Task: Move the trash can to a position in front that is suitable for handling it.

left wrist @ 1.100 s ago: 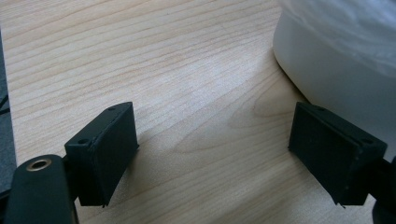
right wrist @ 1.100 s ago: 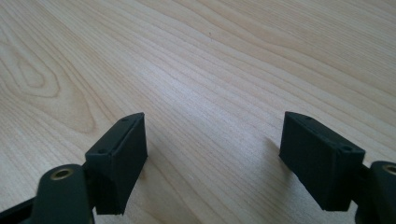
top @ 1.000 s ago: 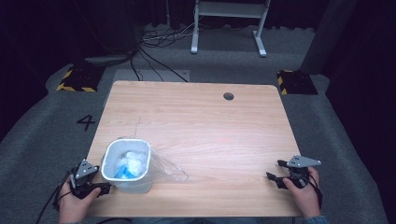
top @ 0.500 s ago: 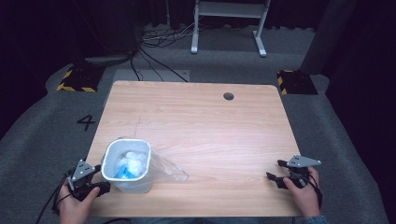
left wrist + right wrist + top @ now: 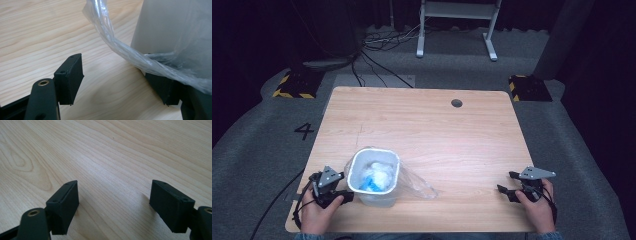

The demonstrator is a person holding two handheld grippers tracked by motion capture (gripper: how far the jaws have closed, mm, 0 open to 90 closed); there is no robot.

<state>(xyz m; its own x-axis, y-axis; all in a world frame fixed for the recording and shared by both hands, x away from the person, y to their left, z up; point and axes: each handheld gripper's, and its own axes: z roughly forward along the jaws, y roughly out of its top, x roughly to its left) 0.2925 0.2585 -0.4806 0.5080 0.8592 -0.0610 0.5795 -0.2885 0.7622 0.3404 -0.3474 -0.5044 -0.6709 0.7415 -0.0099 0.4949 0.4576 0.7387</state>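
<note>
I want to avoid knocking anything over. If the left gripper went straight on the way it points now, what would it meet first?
Probably the clear plastic bag hanging off the white bin; its bunched edge already crosses the open left gripper. The bin wall stands right behind it.

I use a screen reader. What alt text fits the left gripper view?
The left tool, open, points at a white bin on a wooden table. A twisted strip of the bin's clear plastic liner drapes over the far jaw.
</note>
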